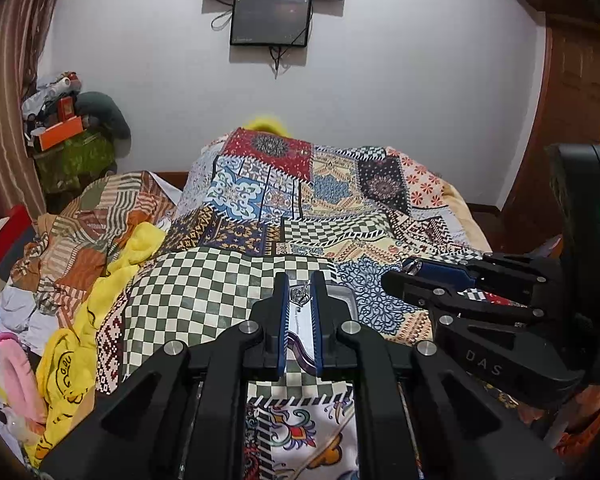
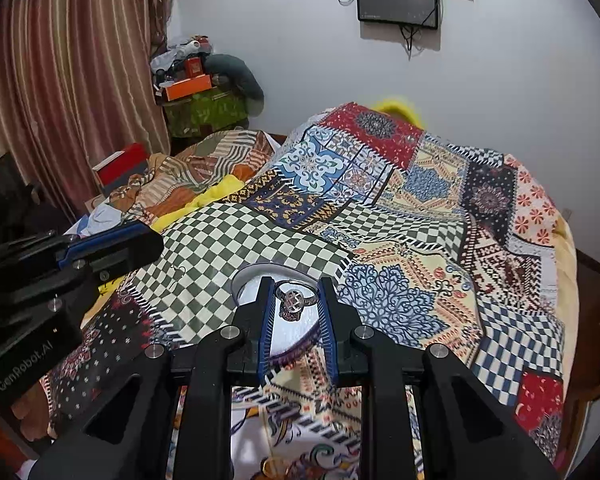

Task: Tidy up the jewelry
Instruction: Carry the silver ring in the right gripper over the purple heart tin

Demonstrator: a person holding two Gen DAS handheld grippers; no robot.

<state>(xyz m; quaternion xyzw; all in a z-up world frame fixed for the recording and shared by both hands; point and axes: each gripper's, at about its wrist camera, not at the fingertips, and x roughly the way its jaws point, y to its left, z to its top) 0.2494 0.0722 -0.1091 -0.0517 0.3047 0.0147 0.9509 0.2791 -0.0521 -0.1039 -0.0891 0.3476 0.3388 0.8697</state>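
My left gripper [image 1: 299,286] is shut on a small silver crown-shaped charm [image 1: 300,295], held just above a white tray with a purple rim [image 1: 300,346] on the patchwork bedspread. My right gripper [image 2: 294,292] is shut on a silver ring with a round ornate face [image 2: 294,300], held over the same white tray [image 2: 296,332]. The right gripper also shows at the right of the left wrist view [image 1: 416,276]. The left gripper shows at the left of the right wrist view [image 2: 112,244]. A thin earring hook [image 2: 177,271] lies on the checked patch.
The patchwork bedspread [image 1: 340,216] rises into a mound toward the white wall. Crumpled yellow and striped cloths [image 1: 112,264] pile at the left. A red box [image 2: 120,166], a cluttered shelf [image 2: 196,92] and striped curtains [image 2: 72,72] stand beyond. A wooden door [image 1: 568,120] is at the right.
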